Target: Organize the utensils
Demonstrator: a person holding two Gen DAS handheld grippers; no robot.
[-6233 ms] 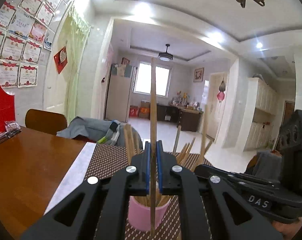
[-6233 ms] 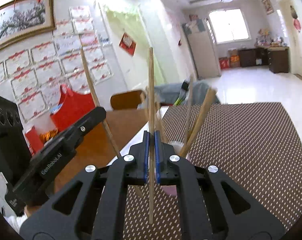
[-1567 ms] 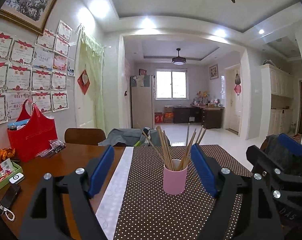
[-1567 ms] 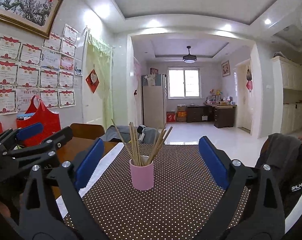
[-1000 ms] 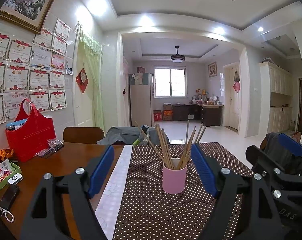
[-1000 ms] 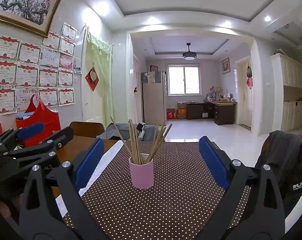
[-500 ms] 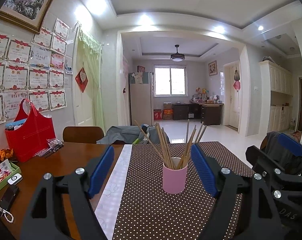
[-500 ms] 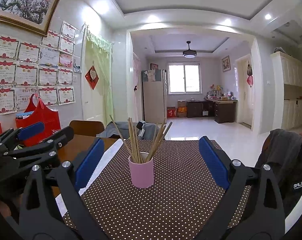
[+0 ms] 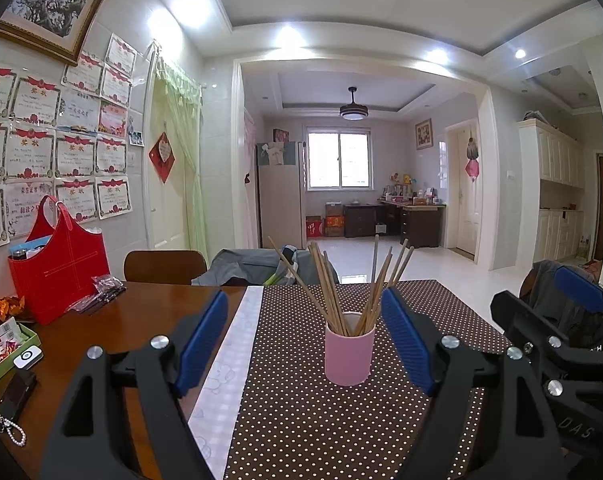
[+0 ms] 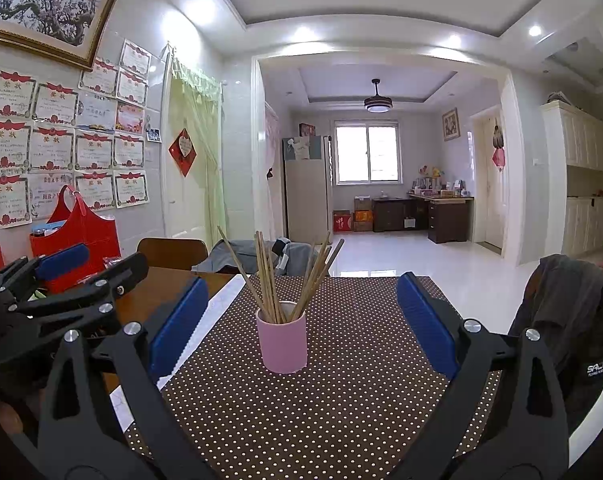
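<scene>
Since every chopstick I can see stands in the pink cup (image 9: 350, 354), I judge the sorting step as good as finished, with both tongs held back from it and empty. Nothing loose shows on the dotted cloth (image 9: 321, 420), so my next move calls for a check of whatever lies below the cameras' edges, which I cannot see, before I commit to any further pick.

Starting at the left, the bare wood of the tabletop (image 9: 113, 332) carries a red bag (image 9: 59, 276), a green tray (image 9: 5, 350) and a small white remote (image 9: 28, 357) near its left edge; that side is crowded, and I would not swing wide there. A pale strip (image 9: 233, 360) runs between the wood and the cloth. My left tongs (image 9: 301, 344) are spread wide apart, holding nothing, and in their own view the cup sits between the blue pads (image 9: 203, 340), well short of contact.

The chopsticks (image 9: 353, 280) fan outward above the rim, some leaning left and some right, so any approach from above needs care not to knock a tip and tip the cup.

Further right, my right tongs (image 10: 301, 320) are likewise wide apart and empty, with the cup a little left of centre between them. The cloth around the cup is open on all sides. At the far right a dark jacket (image 10: 573, 320) hangs just beyond the table edge, limiting a wide sweep there.
</scene>
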